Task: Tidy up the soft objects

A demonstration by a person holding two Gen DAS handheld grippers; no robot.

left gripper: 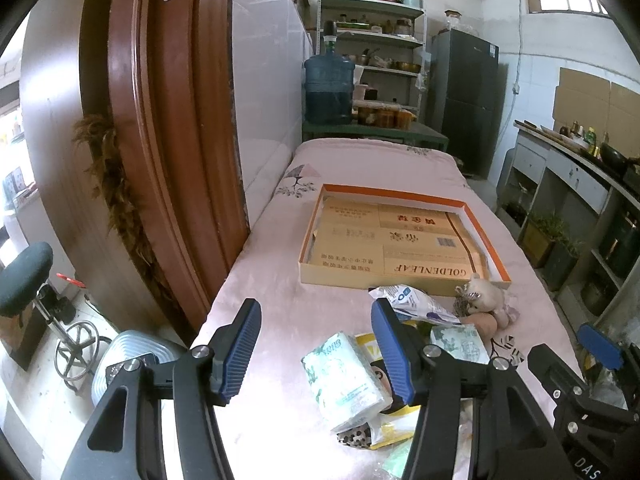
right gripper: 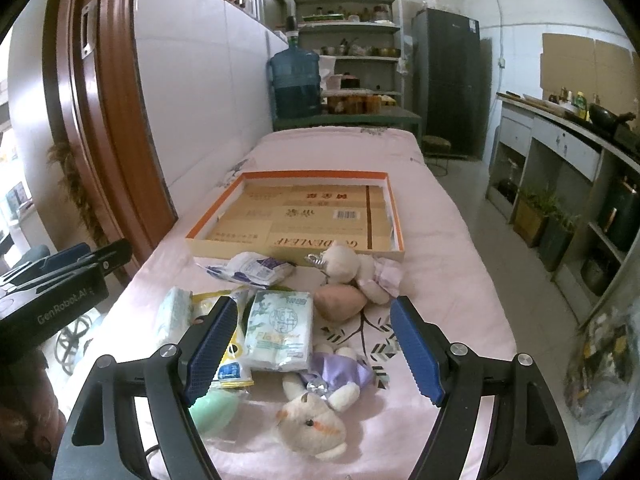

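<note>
While both tools are hovering above the near end of the pink-covered table [right gripper: 452, 248], nothing is being held, so the step in hand looks like choosing and taking a first soft thing for the shallow orange-rimmed box [right gripper: 298, 216] lying farther along.

Going left to right: the left gripper [left gripper: 316, 348] is standing with its jaws wide apart and empty, over bare cloth just left of the pile. A tissue pack [left gripper: 346, 380] is lying just right of that gap, so I judge a small shift rightward is needed before closing across its narrow sides. The right gripper [right gripper: 312, 348] is likewise gaping open with nothing between its pads, and a second tissue pack [right gripper: 280, 330] is sitting nearly centred under it, the easier pick.

The pile is looking loose and overlapping: a crinkled white-and-blue packet [right gripper: 250, 268] at the far side touching the box wall, a yellow pouch [right gripper: 236, 364] partly buried, a cream plush bear [right gripper: 348, 266], and a plush rabbit in a lilac dress [right gripper: 316, 412] lying nearest. Squeezing gently should be avoiding dragging neighbours along.
</note>
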